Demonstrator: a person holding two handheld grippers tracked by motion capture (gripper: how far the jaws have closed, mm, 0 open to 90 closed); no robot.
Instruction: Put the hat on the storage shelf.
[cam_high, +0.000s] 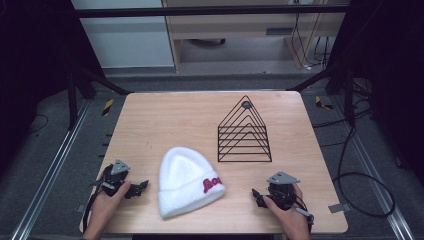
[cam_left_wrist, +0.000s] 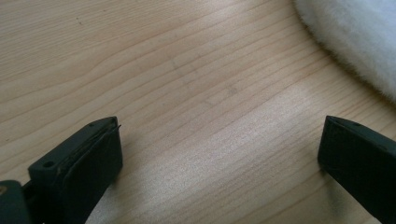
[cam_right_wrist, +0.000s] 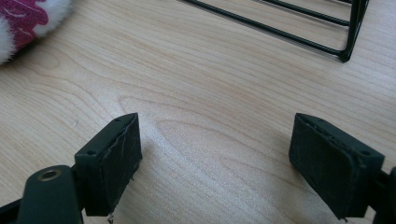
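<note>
A white fluffy beanie (cam_high: 185, 181) with red lettering lies on the wooden table (cam_high: 165, 120) near its front edge. Behind it to the right stands a black wire rack (cam_high: 244, 134) shaped like a triangle. My left gripper (cam_high: 137, 188) rests on the table just left of the beanie, open, jaws wide apart over bare wood; the beanie's edge (cam_left_wrist: 355, 42) fills the top right of the left gripper view. My right gripper (cam_high: 257, 196) rests right of the beanie, open and empty. In the right gripper view the beanie's red lettering (cam_right_wrist: 21, 18) is at top left and the rack's base (cam_right_wrist: 299, 30) at top.
A person's hands hold both grippers at the table's front edge. Dark floor, metal frame rails and loose cables (cam_high: 360, 180) surround the table. A light wooden cabinet (cam_high: 240, 30) stands beyond the far edge.
</note>
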